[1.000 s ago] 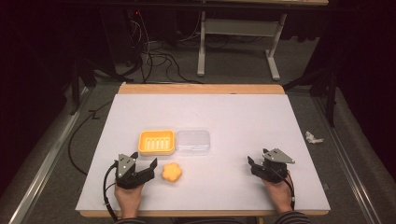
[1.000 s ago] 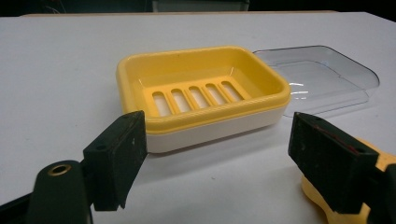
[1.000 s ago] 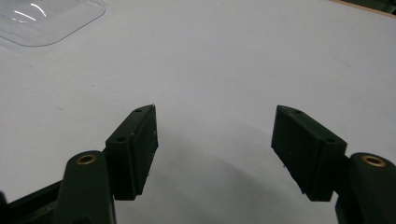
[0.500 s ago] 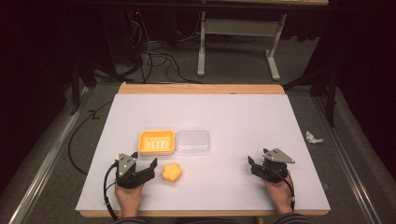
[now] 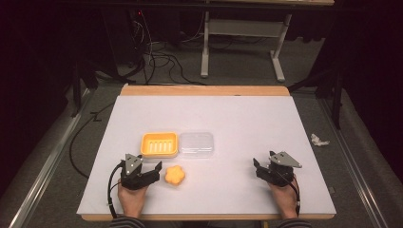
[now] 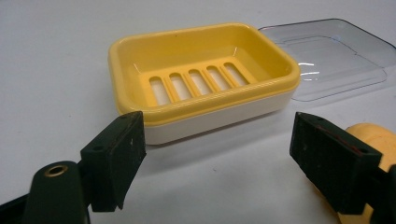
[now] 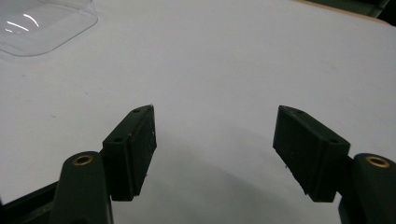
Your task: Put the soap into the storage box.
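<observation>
- The yellow soap dish point(image 5: 159, 144) is sitting open near the middle of the white surface point(image 5: 237, 118), with its clear lid point(image 5: 196, 144) lying flat and touching its right side, so the slotted tray is free to receive something.
- The orange soap point(image 5: 175, 175) is lying just in front of the dish, apart from it.
- You are holding your left tool point(image 5: 153, 170) low beside the soap, jaws spread wide and gripping nothing (the right jaw is sitting against or just in front of the soap; I cannot tell whether they are touching).
- Your right tool point(image 5: 257, 166) is resting well apart at the right, jaws wide open over bare surface.
</observation>
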### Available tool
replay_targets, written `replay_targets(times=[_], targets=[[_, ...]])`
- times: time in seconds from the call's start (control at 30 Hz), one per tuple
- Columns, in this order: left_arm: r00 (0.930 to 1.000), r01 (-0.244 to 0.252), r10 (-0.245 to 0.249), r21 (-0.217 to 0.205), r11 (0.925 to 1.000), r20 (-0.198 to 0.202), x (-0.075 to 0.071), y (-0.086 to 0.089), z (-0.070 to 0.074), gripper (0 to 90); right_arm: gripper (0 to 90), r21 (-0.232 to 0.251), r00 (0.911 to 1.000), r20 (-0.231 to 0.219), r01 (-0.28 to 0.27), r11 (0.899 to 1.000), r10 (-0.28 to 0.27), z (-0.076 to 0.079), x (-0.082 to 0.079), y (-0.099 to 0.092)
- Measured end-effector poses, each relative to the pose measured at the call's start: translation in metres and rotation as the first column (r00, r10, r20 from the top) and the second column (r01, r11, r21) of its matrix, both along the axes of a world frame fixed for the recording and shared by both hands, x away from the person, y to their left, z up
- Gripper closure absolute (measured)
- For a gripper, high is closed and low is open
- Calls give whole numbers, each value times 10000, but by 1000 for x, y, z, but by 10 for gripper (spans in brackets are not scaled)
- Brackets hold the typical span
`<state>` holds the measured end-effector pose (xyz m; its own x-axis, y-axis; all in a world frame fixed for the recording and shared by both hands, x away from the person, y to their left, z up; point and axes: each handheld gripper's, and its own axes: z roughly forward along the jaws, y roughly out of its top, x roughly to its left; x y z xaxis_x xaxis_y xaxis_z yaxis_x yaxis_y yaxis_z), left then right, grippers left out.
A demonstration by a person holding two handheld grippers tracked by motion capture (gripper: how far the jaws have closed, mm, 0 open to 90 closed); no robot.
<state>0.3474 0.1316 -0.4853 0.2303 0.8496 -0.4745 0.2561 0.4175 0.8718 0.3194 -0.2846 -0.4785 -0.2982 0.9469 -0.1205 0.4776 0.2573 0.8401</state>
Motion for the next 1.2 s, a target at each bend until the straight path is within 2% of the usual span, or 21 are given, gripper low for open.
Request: replay_targets(times=[0.07, 0.17, 0.27, 0.4, 0.57, 0.77, 1.0, 1.2], targets=[[10000, 28, -27, -131, 9999, 89, -2, 1, 1, 192, 308, 68, 10000, 89, 29, 10000, -30, 0, 0, 0], [9999, 32, -28, -245, 9997, 163, -4, 4, 3, 192, 307, 11, 10000, -45, -83, 10000, 83, 0, 1, 0], [9999, 14, -9, -526, 9986, 101, -5, 7, 6, 194, 307, -219, 9998, -48, -181, 9996, 180, -1, 1, 3], [9997, 212, -217, -641, 9977, -64, -10, 7, 12, 194, 304, -326, 9998, -79, -187, 9993, 184, -1, 1, 3], [9977, 611, -625, -552, 9966, -244, -16, 4, 19, 193, 303, -208, 10000, 9, -32, 9998, 32, 0, 1, 2], [9949, 924, -946, -609, 9939, -355, -26, -1, 27, 188, 301, -379, 9998, -122, -149, 9992, 144, -1, 1, 4], [9838, 1623, -1641, -299, 9863, -721, -37, -19, 27, 183, 298, -498, 9998, -124, -171, 9986, 165, -1, 2, 5], [9711, 2122, -2111, -20, 9772, -1114, -40, -34, 26, 173, 298, -476, 9997, -167, -211, 9986, 203, -1, 2, 5]])
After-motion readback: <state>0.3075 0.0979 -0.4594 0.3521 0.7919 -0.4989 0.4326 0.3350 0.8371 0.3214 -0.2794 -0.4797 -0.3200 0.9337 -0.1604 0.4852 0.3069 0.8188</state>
